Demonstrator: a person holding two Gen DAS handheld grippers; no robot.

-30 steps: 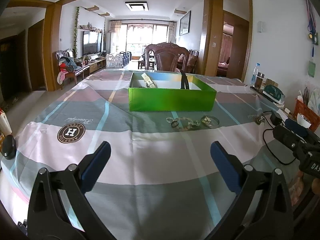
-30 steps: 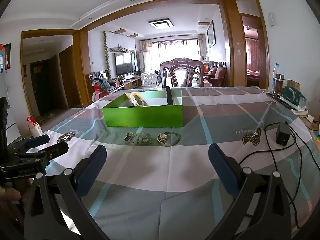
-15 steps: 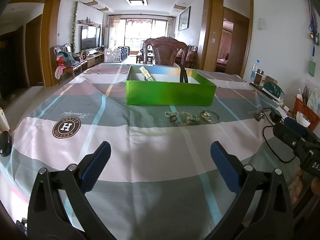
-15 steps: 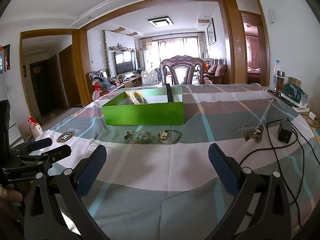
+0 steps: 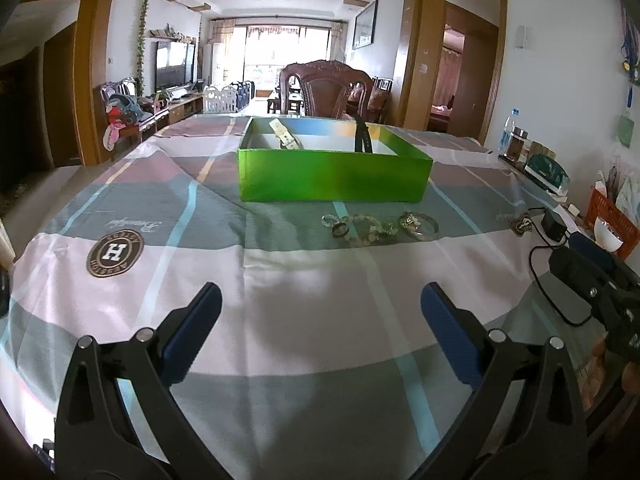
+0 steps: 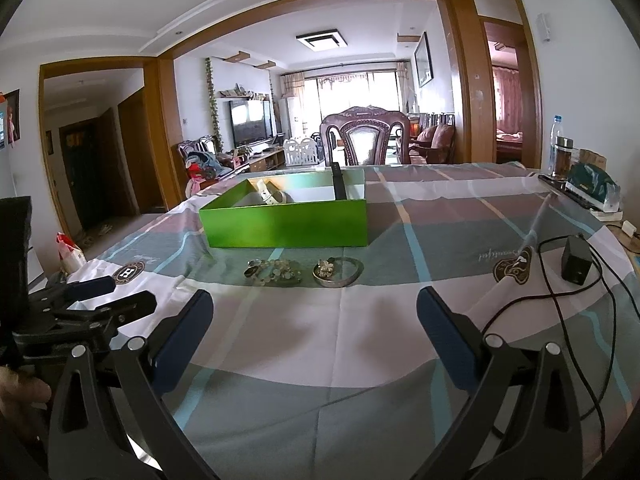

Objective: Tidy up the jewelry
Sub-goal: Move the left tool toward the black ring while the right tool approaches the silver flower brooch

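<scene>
Left wrist view: the left gripper [image 5: 320, 306] gapes wide, holding nothing above the tablecloth [image 5: 304, 292]; the right gripper [image 6: 314, 316] likewise spread, empty, short of the bracelets [image 6: 276, 271].

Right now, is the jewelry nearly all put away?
Not yet. A white strap and a black strap already sit in the green box. Both tools, left and right, are open and empty. The beaded bracelet and bangle remain outside.

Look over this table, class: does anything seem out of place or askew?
Yes. A beaded bracelet and a bangle lie loose on the tablecloth before the green box, while two straps already sit inside it.
</scene>
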